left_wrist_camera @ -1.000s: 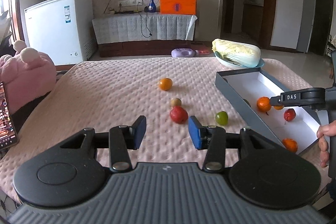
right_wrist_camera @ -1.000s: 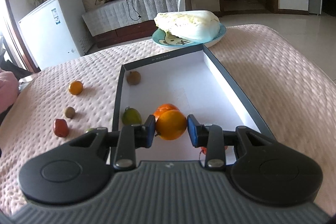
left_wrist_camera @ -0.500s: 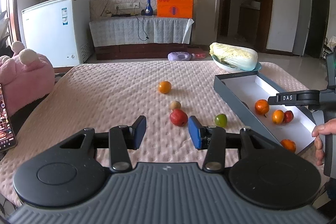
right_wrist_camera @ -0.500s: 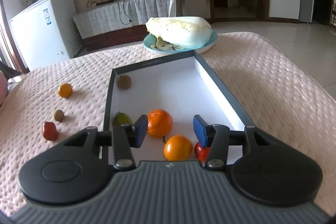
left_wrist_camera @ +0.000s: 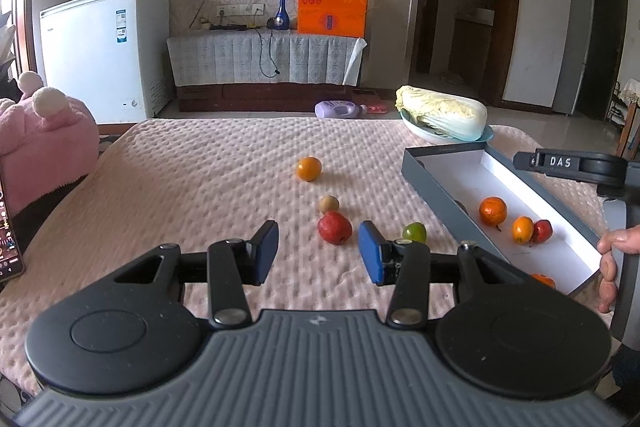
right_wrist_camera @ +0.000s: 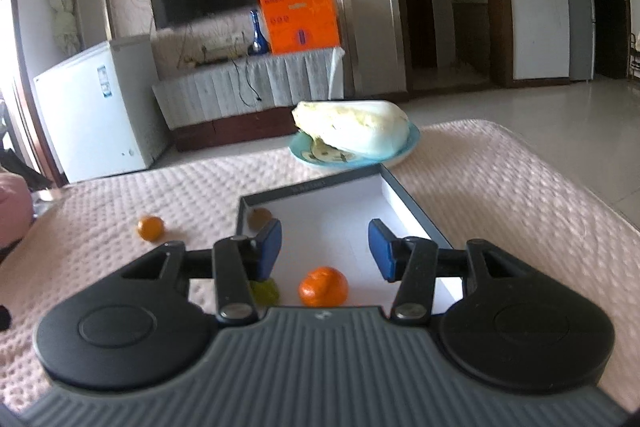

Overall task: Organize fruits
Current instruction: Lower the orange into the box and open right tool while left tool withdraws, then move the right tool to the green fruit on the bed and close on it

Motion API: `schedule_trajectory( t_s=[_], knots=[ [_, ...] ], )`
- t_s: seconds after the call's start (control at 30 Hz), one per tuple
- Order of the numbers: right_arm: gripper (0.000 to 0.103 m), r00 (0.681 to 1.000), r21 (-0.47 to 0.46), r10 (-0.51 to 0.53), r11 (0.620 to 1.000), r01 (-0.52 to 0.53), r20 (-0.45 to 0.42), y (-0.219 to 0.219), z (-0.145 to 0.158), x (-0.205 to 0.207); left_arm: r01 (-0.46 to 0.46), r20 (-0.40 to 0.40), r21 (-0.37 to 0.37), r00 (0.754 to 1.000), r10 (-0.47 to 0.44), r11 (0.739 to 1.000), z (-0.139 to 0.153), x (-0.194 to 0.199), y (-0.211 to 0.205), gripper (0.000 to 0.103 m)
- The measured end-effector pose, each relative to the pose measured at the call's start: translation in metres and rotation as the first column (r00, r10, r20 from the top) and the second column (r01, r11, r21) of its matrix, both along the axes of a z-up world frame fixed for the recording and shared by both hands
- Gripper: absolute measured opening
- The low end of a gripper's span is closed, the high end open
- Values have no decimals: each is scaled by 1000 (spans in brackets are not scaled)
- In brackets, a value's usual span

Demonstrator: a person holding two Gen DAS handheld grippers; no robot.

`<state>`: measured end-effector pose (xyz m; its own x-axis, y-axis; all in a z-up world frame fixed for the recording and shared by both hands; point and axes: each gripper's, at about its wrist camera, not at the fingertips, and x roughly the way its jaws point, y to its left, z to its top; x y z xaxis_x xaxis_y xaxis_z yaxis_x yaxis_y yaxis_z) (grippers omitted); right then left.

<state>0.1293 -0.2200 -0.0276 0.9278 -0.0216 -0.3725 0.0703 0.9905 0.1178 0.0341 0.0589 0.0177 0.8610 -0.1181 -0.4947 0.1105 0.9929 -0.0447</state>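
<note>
In the left wrist view my left gripper [left_wrist_camera: 318, 255] is open and empty above the pink cloth. Just beyond it lie a red fruit [left_wrist_camera: 334, 227], a small brown fruit [left_wrist_camera: 329, 203], an orange [left_wrist_camera: 309, 169] and a green fruit [left_wrist_camera: 414, 231]. The grey box [left_wrist_camera: 440, 187] at the right holds a tangerine [left_wrist_camera: 493, 211], a small orange [left_wrist_camera: 523, 229] and a red fruit [left_wrist_camera: 542, 231]. My right gripper [right_wrist_camera: 325, 247] hangs open over the box [right_wrist_camera: 312, 187] with nothing between its fingers. Under it are the tangerine [right_wrist_camera: 323, 286] and a green fruit [right_wrist_camera: 264, 291].
A cabbage on a blue plate [right_wrist_camera: 352, 131] sits past the box's far end. A pink plush [left_wrist_camera: 48, 123] and a phone [left_wrist_camera: 8, 251] are at the left edge of the table. A person's hand [left_wrist_camera: 612, 259] holds the right gripper [left_wrist_camera: 560, 163] beside the box.
My right gripper has opened and let go of the small orange, which now lies in the box beside the red fruit. The gripper has then risen and tipped up. The left gripper has kept still.
</note>
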Motion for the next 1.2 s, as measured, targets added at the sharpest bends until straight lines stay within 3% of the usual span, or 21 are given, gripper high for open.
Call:
schedule_trajectory(
  t_s=[0.47,0.7,0.9,1.2],
  knots=[
    [51,985,-23,174,984,-175,-16,44,-3,-1,-26,-20,8,999,26,1000,-5,6,8,51],
    [51,948,-79,298,948,-308,-114,83,-18,6,-28,-22,2,999,28,1000,-5,7,13,51],
    [51,935,-111,278,945,-307,-220,98,-36,20,-37,-25,-5,999,37,999,-6,5,20,51],
    [51,933,-109,237,955,-275,-270,101,-49,36,-62,-34,-7,998,62,998,-8,3,36,51]
  ],
)
